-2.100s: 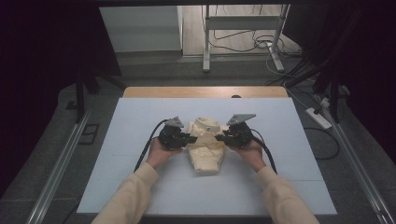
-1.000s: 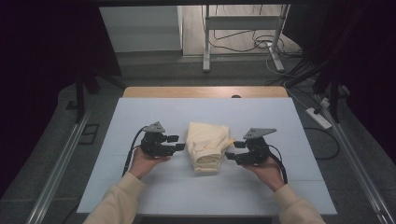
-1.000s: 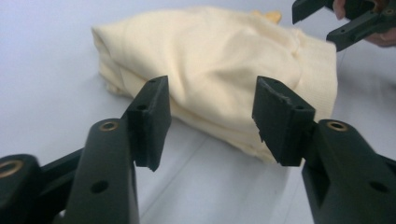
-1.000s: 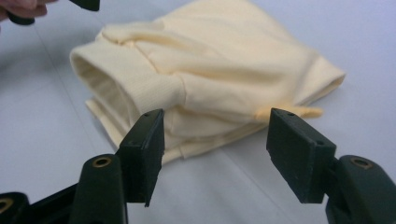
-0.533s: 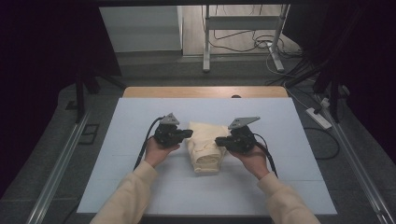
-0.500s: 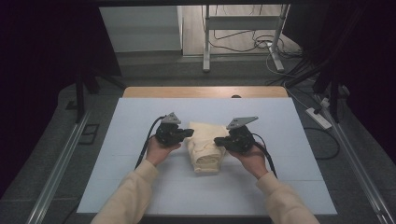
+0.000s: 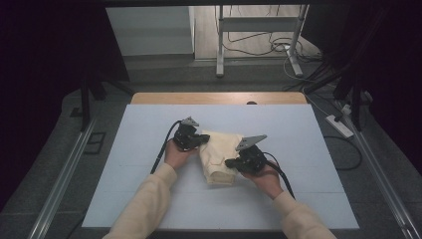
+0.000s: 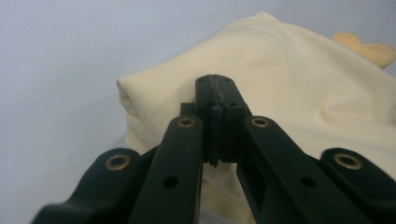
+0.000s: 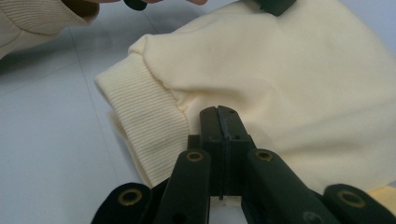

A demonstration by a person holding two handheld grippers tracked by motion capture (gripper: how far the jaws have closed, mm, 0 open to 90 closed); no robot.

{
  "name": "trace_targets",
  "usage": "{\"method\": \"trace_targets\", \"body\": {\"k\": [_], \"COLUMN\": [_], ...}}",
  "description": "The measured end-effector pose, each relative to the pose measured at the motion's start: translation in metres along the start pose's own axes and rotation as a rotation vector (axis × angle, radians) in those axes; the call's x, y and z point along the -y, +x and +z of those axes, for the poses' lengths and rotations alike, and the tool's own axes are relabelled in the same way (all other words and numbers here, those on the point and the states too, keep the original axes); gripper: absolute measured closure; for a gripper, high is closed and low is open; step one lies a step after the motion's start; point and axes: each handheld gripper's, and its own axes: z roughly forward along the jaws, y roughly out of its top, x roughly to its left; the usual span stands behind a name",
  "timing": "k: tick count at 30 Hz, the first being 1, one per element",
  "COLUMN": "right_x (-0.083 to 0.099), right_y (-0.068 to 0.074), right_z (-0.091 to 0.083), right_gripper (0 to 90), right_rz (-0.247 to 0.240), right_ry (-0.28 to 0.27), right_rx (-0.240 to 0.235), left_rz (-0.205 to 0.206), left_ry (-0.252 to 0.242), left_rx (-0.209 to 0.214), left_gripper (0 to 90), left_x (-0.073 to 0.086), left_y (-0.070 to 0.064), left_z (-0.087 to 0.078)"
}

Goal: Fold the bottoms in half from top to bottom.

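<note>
On the pale blue table [image 7: 124,164] lay a folded cream garment [image 7: 219,149] between both grippers. At its far left edge the left gripper [image 8: 215,84] had its jaws pressed together, and whether cloth was caught stayed hidden. Near the ribbed hem [image 9: 144,130] the right gripper [image 9: 218,112] also stood closed; any pinched cloth there was too hard to make out.

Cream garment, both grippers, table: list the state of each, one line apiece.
Cream garment: folded into a compact bundle, lying flat on the table, ribbed hem showing at one end.
Left gripper: jaws shut, tips over the garment's edge.
Right gripper: jaws shut, tips over the garment beside the hem.
Table: bearing the garment.
</note>
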Motion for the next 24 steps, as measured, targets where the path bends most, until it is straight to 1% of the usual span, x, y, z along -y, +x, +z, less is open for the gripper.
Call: {"method": "trace_targets", "body": {"k": [3,7,9,12,14,18,24], "right_x": [0.002,0.004,0.005,0.008,0.009,0.009,0.009], "right_y": [0.002,0.006,0.006,0.003,0.001,0.002,0.001], "right_z": [0.001,0.004,0.005,0.005,0.005,0.005,0.004], "right_gripper": [89.1,89.1,89.2,89.2,89.2,89.2,89.1], "right_rz": [0.004,-0.009,-0.008,0.021,0.032,0.018,0.018], "right_ry": [0.002,0.006,0.000,-0.008,-0.016,-0.016,-0.016], "right_rx": [-0.006,-0.006,-0.008,-0.031,-0.039,-0.032,-0.035], "left_rz": [0.003,-0.006,-0.010,-0.015,-0.015,-0.016,-0.024], "left_ry": [0.008,0.011,0.013,0.016,0.018,0.020,0.019], "left_rx": [0.002,0.009,0.015,0.022,0.024,0.024,0.032], "left_gripper": [88.2,88.2,88.2,88.2,88.2,88.2,88.2], "left_x": [0.001,0.004,0.006,0.009,0.010,0.010,0.011], "left_y": [0.000,0.001,0.001,0.001,0.002,0.002,0.002], "left_z": [-0.001,0.000,0.000,0.001,0.002,0.002,0.002]}}
